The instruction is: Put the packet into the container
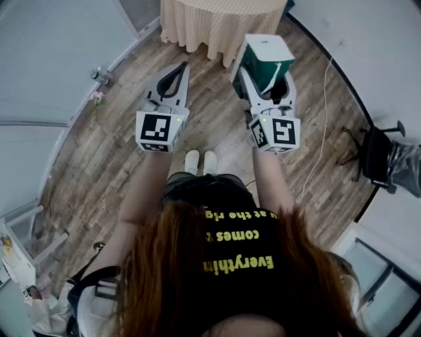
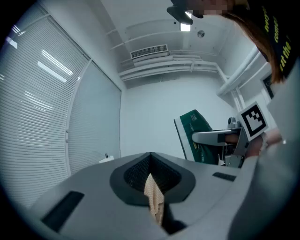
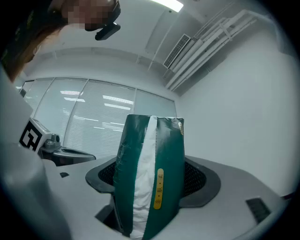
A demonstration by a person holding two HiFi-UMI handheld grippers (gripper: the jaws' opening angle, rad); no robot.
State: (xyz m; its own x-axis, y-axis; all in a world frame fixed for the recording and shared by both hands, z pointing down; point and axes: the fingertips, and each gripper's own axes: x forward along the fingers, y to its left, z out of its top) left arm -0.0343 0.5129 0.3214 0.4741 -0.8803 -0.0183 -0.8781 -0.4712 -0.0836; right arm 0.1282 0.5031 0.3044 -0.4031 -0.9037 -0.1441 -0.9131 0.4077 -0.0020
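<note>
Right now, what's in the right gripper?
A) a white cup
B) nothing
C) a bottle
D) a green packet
D: the right gripper view shows the right gripper closed on the green packet, which stands upright between its jaws.

Cool, even indoor light in all your views, with strong fisheye bending.

Your head view is fairly bright and flat: the wooden floor (image 1: 92, 164) shows its grain under soft, faint shadows, and the hair (image 1: 177, 276) close to the lens goes soft. In your left gripper view a ceiling lamp (image 2: 185, 26) burns out to white, and the blinds (image 2: 33, 93) carry pale streaks of glare. In your right gripper view a strip light (image 3: 169, 4) clips at the top edge, while the packet (image 3: 166, 154) is sharp, with a dull sheen. Both gripper views bow straight lines, darken to black at the corners, and blur the nearest foreground.
</note>
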